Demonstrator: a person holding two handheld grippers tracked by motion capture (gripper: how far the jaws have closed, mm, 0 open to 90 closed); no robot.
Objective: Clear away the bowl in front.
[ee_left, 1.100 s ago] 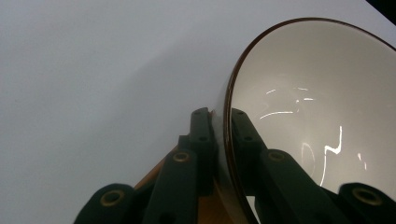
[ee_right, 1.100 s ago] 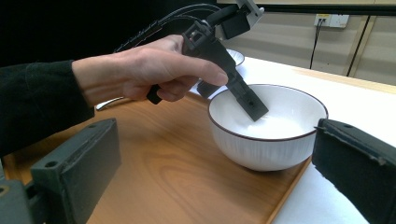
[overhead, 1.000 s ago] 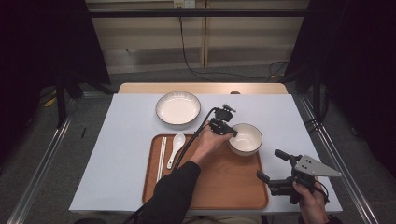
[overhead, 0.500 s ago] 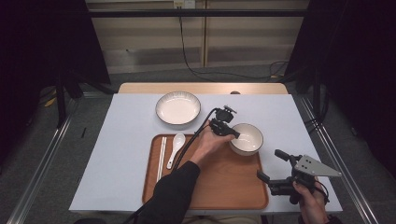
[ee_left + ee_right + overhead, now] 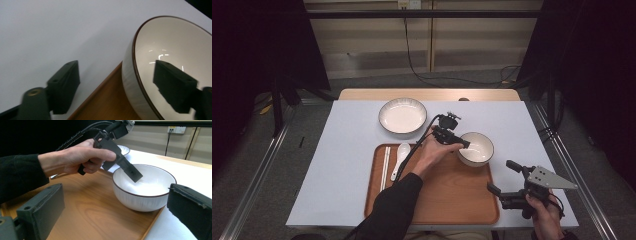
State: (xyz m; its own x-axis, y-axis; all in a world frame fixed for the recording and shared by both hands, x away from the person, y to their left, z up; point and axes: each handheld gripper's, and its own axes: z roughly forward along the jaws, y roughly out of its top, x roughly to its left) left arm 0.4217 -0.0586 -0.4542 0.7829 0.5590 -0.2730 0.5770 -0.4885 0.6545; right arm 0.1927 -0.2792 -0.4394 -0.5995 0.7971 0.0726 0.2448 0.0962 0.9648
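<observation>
Two chopsticks [image 5: 385, 167] and a spoon [image 5: 402, 153] lay at the left end of the wooden tray [image 5: 447, 200], a plate [image 5: 402, 115] beyond on the table [image 5: 337, 165]. Left gripper [image 5: 460, 145]: jaws just opening, parted astride the rim of the bowl [image 5: 476, 148], which sat on the tray's far right corner, pads clear of it; judged the release step, the next move calling for a straight lift off the rim. Right gripper [image 5: 501, 177]: jaws spread wide, empty, held near the tray's right edge.

One bowl [image 5: 476, 148], one plate [image 5: 402, 115], one spoon [image 5: 402, 153]
</observation>
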